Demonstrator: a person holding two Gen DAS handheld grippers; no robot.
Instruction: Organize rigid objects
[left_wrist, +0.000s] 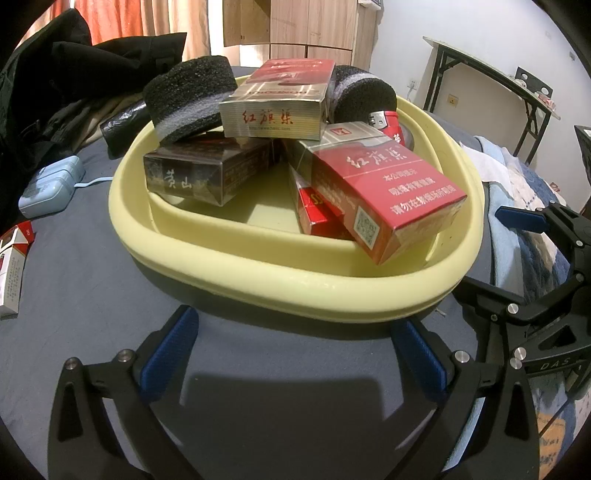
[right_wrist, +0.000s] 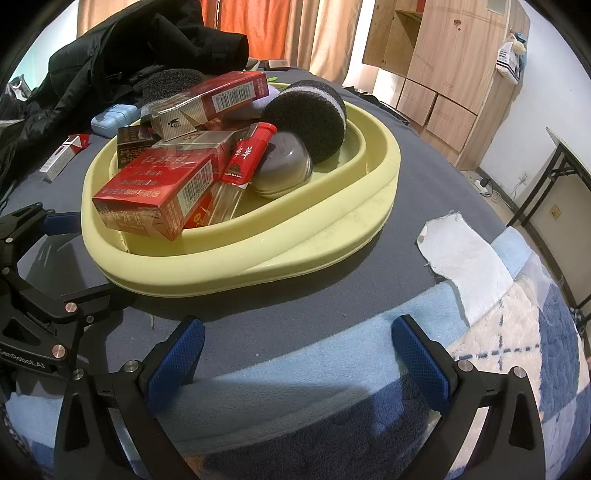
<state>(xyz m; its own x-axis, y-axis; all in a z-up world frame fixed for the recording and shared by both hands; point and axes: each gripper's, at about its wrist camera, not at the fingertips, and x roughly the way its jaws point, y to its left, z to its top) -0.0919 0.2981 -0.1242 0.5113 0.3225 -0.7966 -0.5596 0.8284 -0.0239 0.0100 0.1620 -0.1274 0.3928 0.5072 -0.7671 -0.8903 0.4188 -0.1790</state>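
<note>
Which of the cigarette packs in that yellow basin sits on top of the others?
The silver-and-red cigarette pack sits highest, resting across the dark brown pack and the big red pack in the pale yellow basin.

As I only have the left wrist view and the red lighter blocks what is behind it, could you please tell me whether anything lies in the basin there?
Observer: Yes, a greyish domed object lies in the yellow basin, right beside the red lighter and in front of the round black sponge.
Operator: Thank you. Is the right gripper open or shut?
Observer: The right gripper is open and holds nothing. Its fingers are over the light blue blanket, short of the basin.
</note>
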